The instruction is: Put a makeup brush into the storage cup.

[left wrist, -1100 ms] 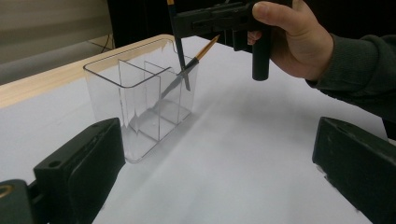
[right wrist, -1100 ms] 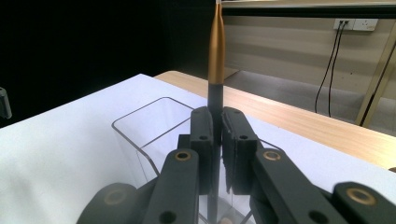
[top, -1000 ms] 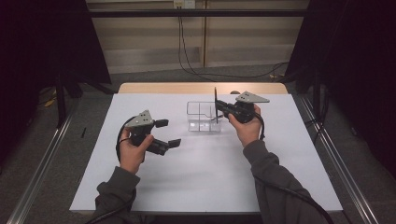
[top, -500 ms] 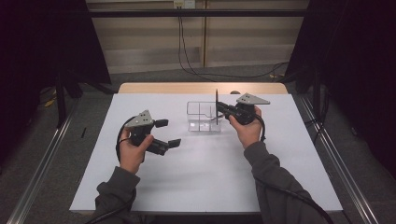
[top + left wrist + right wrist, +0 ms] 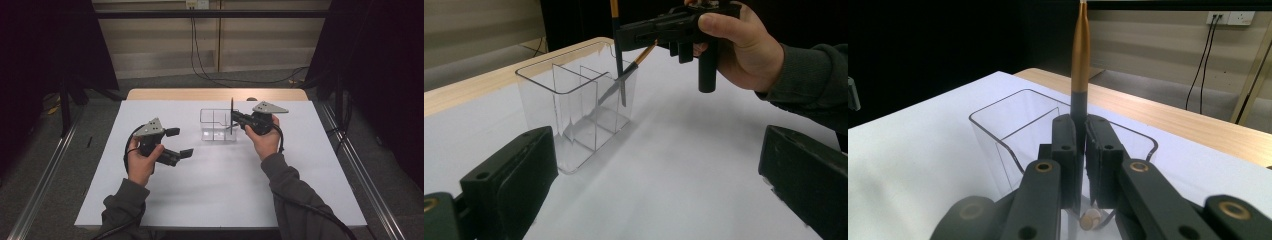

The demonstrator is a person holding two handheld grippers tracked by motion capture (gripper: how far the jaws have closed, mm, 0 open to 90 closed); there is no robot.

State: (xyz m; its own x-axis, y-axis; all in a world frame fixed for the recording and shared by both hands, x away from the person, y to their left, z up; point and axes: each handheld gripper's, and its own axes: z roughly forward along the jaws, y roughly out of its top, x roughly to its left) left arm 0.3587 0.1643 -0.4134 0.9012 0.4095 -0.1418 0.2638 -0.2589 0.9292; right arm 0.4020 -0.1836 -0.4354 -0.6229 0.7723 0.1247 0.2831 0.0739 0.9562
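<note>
A clear plastic organiser (image 5: 216, 131) with inner dividers stands at the table's centre. My right gripper (image 5: 234, 119) is shut on a slim pen (image 5: 232, 106) with a gold upper part and dark lower part, held upright over the organiser's right end. In the right gripper view the pen (image 5: 1080, 55) rises from between the closed fingers (image 5: 1064, 145), above the organiser rim (image 5: 998, 125). The left gripper view has the pen (image 5: 619, 65) dipping into the organiser (image 5: 574, 100), where a second orange-handled stick (image 5: 644, 54) leans. My left gripper (image 5: 180, 142) stands open and holds nothing, left of the organiser.
The white table top (image 5: 215, 190) stretches wide around the organiser, with a wooden strip (image 5: 215, 94) along its far edge. Dark curtains hang at both sides, and metal rails (image 5: 360, 180) run along the floor.
My right gripper has sunk slightly with the pen over the organiser. The left gripper has stayed where it was.
</note>
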